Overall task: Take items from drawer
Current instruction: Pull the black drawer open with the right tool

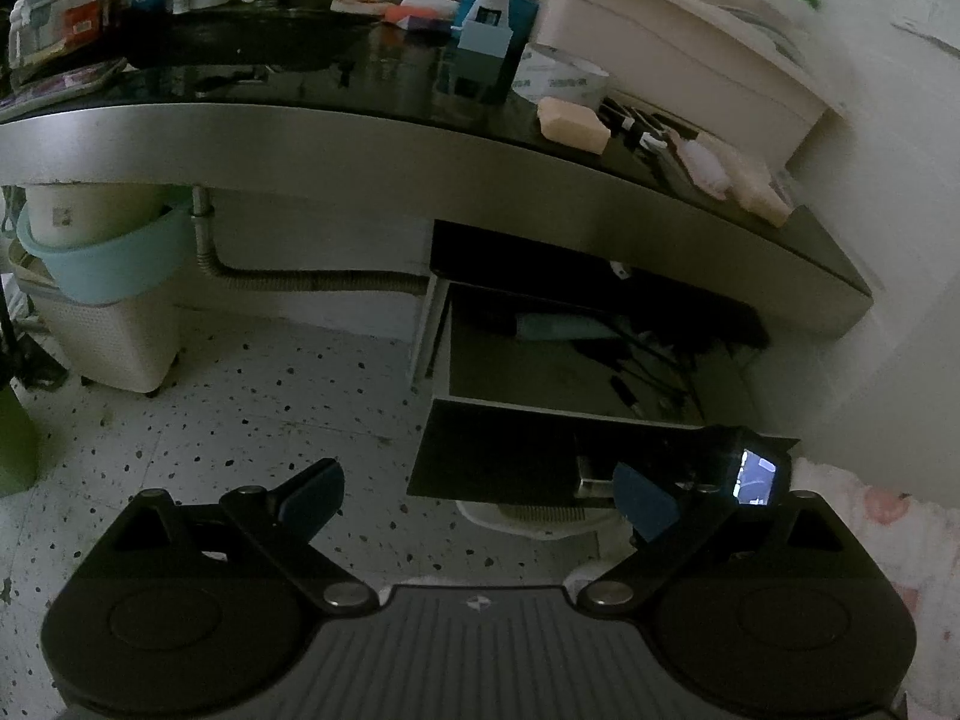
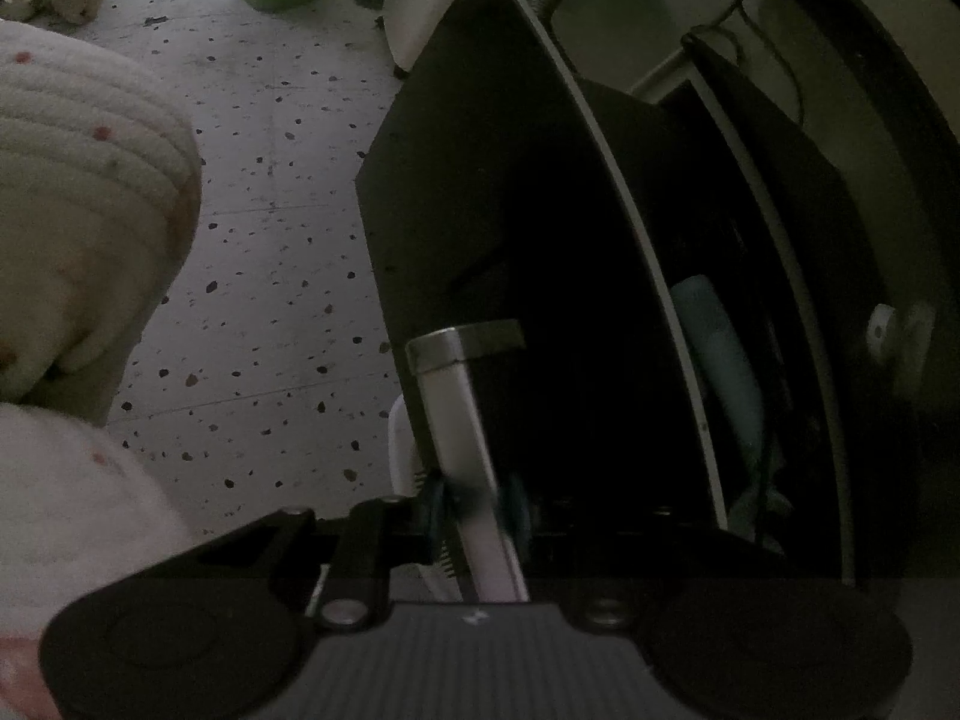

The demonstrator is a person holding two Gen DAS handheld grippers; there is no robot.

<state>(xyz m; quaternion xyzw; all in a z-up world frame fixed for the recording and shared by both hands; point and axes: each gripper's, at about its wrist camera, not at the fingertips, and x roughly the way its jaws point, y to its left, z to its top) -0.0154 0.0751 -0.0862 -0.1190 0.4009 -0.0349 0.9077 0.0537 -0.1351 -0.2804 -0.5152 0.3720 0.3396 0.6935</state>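
Although packets and bottles crowd the dark countertop (image 1: 252,69), none of their print is legible. The left gripper (image 1: 480,495) hangs spread and empty over the speckled floor (image 1: 252,396). The right gripper (image 2: 474,507) is clamped on the metal handle (image 2: 465,396) of the pulled-out drawer (image 1: 498,450), whose dim interior holds a pale teal item (image 2: 723,366) among indistinct dark cables.

Dim, murky light, drawer (image 1: 576,360) interior nearly black, fisheye bending at edges, soft blur on near fabric, lower left of right view
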